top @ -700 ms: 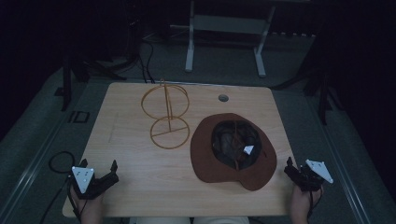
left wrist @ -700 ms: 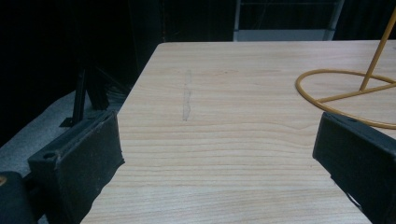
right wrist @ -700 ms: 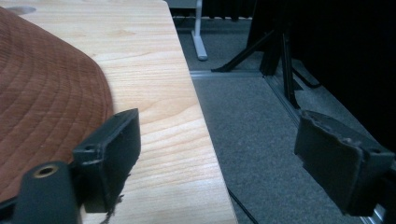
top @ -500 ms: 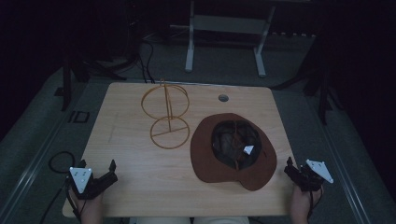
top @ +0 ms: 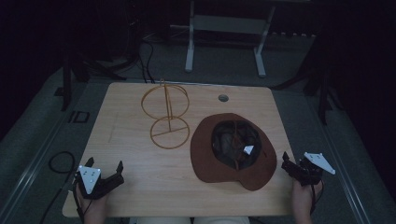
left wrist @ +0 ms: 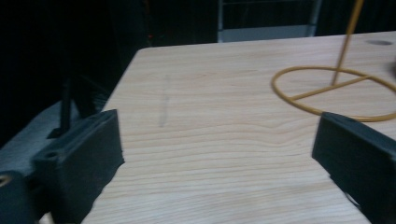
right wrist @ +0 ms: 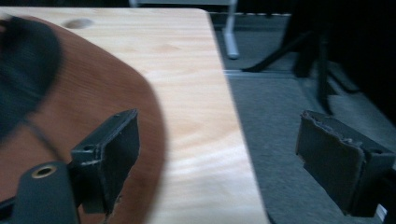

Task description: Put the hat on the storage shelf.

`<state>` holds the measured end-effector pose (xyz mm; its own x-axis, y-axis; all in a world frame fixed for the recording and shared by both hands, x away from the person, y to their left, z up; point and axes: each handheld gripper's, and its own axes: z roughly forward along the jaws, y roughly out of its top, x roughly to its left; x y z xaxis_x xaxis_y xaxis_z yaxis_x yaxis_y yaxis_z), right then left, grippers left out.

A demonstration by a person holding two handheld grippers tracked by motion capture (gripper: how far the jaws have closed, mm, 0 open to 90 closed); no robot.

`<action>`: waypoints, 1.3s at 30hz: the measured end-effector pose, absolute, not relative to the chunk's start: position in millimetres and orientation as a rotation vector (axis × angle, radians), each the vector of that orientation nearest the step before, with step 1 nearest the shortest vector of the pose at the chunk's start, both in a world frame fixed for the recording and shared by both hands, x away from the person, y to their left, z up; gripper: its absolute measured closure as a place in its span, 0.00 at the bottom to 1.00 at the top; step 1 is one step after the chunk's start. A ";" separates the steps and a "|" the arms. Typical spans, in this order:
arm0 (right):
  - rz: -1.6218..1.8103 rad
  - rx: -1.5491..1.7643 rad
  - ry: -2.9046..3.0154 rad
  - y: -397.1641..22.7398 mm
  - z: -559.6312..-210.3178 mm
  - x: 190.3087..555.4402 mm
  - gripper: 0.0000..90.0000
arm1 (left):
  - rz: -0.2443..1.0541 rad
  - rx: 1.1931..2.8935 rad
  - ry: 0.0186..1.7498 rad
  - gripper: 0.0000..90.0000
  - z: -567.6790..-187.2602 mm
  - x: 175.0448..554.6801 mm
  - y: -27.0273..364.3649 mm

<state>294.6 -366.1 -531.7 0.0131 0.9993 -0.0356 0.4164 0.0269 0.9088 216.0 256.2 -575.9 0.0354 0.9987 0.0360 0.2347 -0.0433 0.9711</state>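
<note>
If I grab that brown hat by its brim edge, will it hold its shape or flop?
The brown hat lies crown down, its wide brim spread nearly flat on the table, so it probably has some stiffness. Lifted by one edge, the far side may still sag a little. It looks light for its size. The right gripper, jaws open, sits beside the brim.
</note>
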 end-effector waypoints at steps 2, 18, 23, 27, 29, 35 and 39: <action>0.954 1.499 1.558 -362.3 -524.4 297.1 0.15 | 1.061 1.441 1.336 0.04 -574.4 216.0 253.8; 0.999 1.490 1.810 -328.8 -488.6 340.7 0.12 | 0.900 1.630 1.223 0.03 -569.1 214.4 230.2; 1.015 1.464 1.914 -309.4 -490.7 359.4 0.12 | 0.875 1.671 1.211 0.03 -569.5 215.1 226.5; 0.948 1.423 1.966 -291.2 -496.9 377.7 0.15 | 0.874 1.657 1.199 0.03 -568.4 213.9 226.3; 0.903 1.420 2.000 -283.7 -501.6 387.8 0.17 | 0.867 1.665 1.196 0.03 -568.3 213.9 225.9; 0.750 1.407 2.071 -272.0 -517.6 413.5 0.33 | 0.849 1.680 1.193 0.03 -569.2 215.0 225.4; 0.703 1.428 2.093 -267.7 -527.3 420.4 0.41 | 0.840 1.684 1.195 0.03 -569.5 215.6 225.6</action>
<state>420.4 -267.7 -527.3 -0.3201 0.9400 -0.1180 0.6780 0.3143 0.6645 215.6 225.6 -569.5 0.3084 0.9506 0.0348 0.3545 -0.1487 0.9231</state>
